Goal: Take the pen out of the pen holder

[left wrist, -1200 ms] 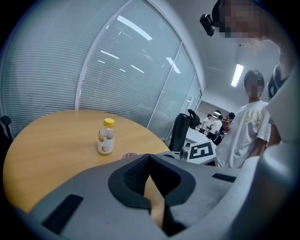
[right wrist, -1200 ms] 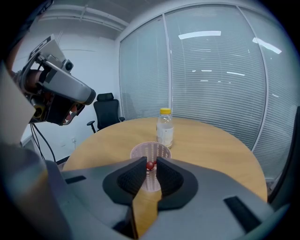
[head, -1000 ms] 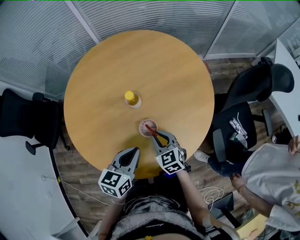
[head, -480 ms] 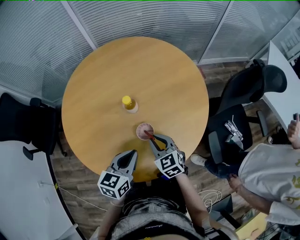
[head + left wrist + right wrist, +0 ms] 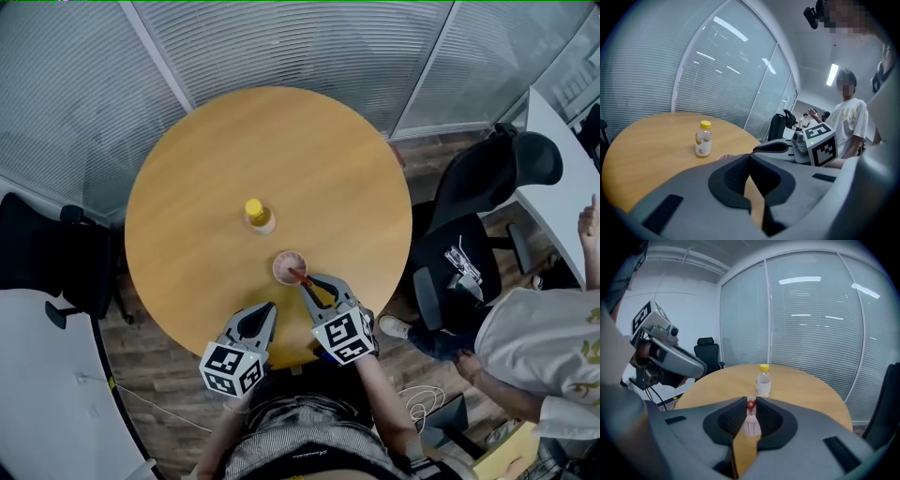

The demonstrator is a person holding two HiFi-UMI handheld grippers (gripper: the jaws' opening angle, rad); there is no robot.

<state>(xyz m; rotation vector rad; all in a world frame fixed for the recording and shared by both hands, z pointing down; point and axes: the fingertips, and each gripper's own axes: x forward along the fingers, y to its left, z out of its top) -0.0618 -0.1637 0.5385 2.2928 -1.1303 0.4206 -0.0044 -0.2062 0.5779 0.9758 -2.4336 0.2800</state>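
Observation:
A pink pen holder [image 5: 284,264] stands on the round wooden table [image 5: 206,159], close to its near edge. A red pen [image 5: 298,274] leans out of it toward me. My right gripper [image 5: 307,281] is at the holder's near rim. In the right gripper view the pen's red top [image 5: 750,404] sits pinched between the nearly closed jaws of that gripper [image 5: 750,401], with the holder [image 5: 751,425] below. My left gripper [image 5: 262,311] hovers over the near table edge, left of the holder, with its jaw tips touching [image 5: 750,155] and nothing between them.
A small clear bottle with a yellow cap [image 5: 258,215] stands near the table's middle, beyond the holder. Black office chairs stand at the left [image 5: 47,253] and right [image 5: 487,187]. A person in a white shirt [image 5: 544,347] stands at the right, by a white desk.
The head view has shifted a little, so the table sits lower in the picture. Both grippers keep their places; the right one stays at the holder with the pen between its jaws.

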